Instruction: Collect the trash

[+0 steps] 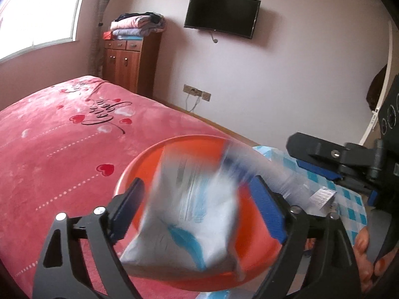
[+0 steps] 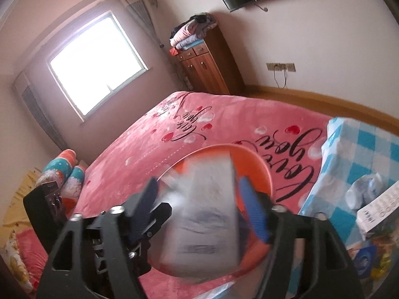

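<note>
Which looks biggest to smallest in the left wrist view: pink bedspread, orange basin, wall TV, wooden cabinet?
1. Pink bedspread.
2. Orange basin, though it is near the camera and partly hidden by a blurred white packet.
3 and 4. Wooden cabinet and wall TV look alike; not ranked.

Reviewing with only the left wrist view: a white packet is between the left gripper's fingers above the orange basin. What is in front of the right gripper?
Observer: A blurred grey-white box, between the jaws of the open right gripper, above the basin.
Operator: What trash is on the table?
Observer: Crumpled plastic and a printed carton lie on the checked cloth.
Operator: And what is at the bed's head?
Observer: Teal and orange pillows.
</note>
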Available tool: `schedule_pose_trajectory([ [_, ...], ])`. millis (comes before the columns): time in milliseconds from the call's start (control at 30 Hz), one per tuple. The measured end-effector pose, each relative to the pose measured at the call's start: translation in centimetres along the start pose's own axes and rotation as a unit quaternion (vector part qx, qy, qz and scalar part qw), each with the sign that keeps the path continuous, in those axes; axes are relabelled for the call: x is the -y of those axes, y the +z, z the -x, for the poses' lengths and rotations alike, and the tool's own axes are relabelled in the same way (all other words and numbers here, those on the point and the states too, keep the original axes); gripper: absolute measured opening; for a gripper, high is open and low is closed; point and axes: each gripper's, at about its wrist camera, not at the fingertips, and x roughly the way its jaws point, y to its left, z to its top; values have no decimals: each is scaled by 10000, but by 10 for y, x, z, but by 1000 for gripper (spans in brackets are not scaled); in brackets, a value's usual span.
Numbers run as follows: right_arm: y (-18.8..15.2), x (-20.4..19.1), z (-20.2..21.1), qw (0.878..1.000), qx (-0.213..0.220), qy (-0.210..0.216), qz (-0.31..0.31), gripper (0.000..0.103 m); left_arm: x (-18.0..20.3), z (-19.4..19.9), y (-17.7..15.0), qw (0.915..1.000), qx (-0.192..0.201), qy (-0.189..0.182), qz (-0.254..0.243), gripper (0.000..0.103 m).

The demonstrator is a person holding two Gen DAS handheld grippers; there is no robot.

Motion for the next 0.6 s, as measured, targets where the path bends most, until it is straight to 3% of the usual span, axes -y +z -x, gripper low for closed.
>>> schedule_pose_trajectory([
  [67, -3, 5, 4, 9999, 81, 4, -95, 87, -2, 1, 0, 10000, 6, 72, 4, 89],
  [300, -20, 27, 57, 9970, 614, -392, -259, 91, 1, 13, -6, 9998, 160, 116, -86, 89],
  [600, -61, 70, 127, 9863, 1189, -950, -641, 92, 34, 42, -17, 9971, 610, -208, -403, 89],
])
